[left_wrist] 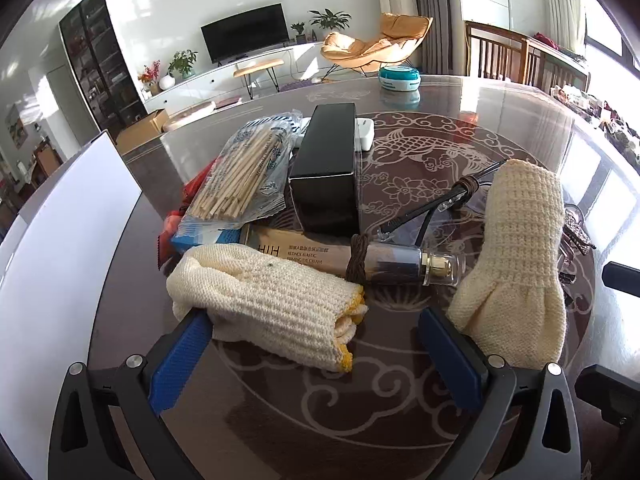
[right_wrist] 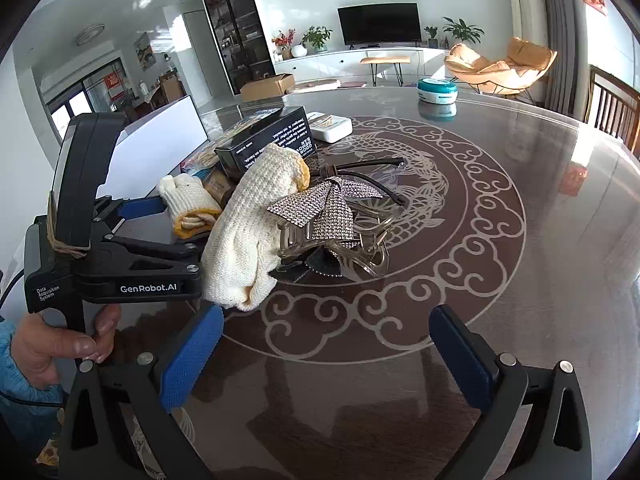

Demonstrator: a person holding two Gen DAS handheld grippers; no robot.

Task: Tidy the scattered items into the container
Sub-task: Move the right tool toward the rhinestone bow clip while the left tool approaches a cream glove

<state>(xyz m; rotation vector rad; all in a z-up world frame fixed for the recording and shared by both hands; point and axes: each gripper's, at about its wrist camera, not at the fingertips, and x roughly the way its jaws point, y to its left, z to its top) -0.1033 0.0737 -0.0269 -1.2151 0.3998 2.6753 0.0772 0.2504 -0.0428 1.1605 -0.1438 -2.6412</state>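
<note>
Both jaws wide, empty. My left gripper [left_wrist: 316, 344] nears rolled cream knit glove [left_wrist: 272, 304], right gripper [right_wrist: 326, 354] faces rhinestone bow hair claw [right_wrist: 324, 224]; white container [left_wrist: 64, 248] far left. Pre-grasp, I judge: advance, close

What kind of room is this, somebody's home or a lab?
Most likely a home, an open living and dining room. A television stands on a low white cabinet with potted plants beside it, an orange lounge chair sits near the curtains, and the clutter lies on a glass-topped dining table.
</note>
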